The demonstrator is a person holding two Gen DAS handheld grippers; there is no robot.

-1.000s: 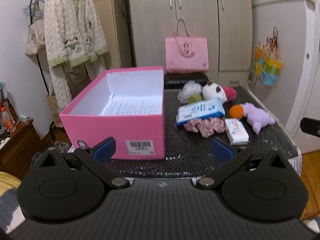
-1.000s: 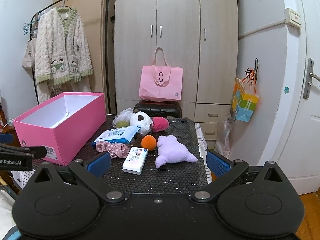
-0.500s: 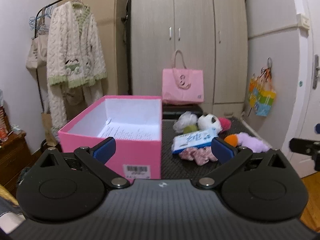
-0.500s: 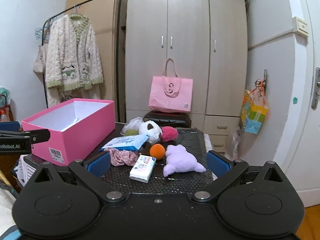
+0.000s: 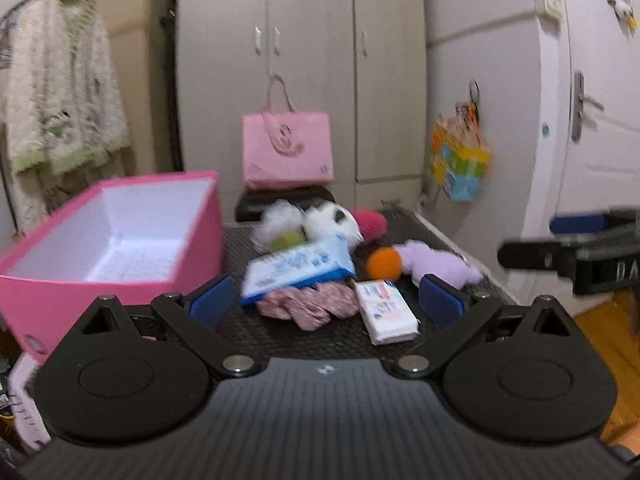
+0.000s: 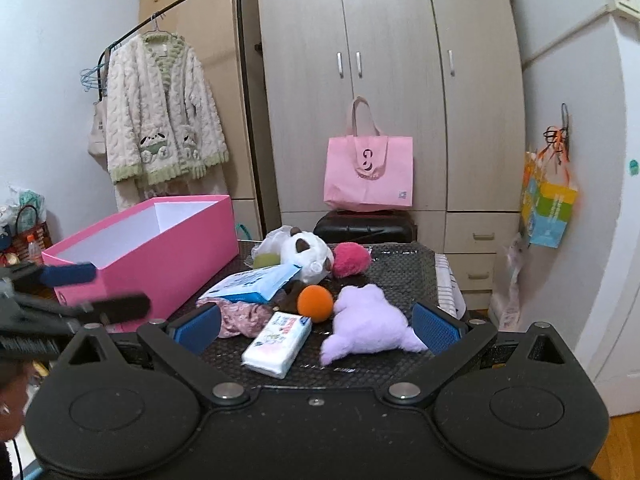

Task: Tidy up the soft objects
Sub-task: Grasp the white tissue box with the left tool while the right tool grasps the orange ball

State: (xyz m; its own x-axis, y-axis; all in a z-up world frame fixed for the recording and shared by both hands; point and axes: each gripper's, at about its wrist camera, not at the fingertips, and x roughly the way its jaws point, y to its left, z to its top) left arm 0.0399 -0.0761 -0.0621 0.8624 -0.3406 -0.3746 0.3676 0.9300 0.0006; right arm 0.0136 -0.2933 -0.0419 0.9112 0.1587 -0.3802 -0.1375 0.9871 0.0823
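An open pink box (image 5: 120,240) (image 6: 160,244) stands on the left of a black mat. To its right lies a pile of soft things: a purple plush (image 6: 368,320) (image 5: 436,264), an orange ball (image 6: 315,303) (image 5: 384,263), a white tissue pack (image 6: 278,342) (image 5: 386,312), a blue wipes pack (image 6: 252,284) (image 5: 298,270), pink cloth (image 6: 240,316) (image 5: 308,306), a white panda plush (image 6: 308,250), a red pompom (image 6: 351,259). My left gripper (image 5: 326,300) and right gripper (image 6: 316,320) are open and empty, short of the pile.
A pink tote (image 6: 369,176) sits on a black case (image 6: 364,228) before the wardrobe (image 6: 392,80). A coat rack with a white cardigan (image 6: 160,112) stands at the left. A colourful bag (image 6: 550,208) hangs on the right wall by a door (image 5: 600,120).
Both grippers have moved; the left one swung right so the pile now sits between its fingers. The right view has come closer to the pile. Nothing was taken hold of.
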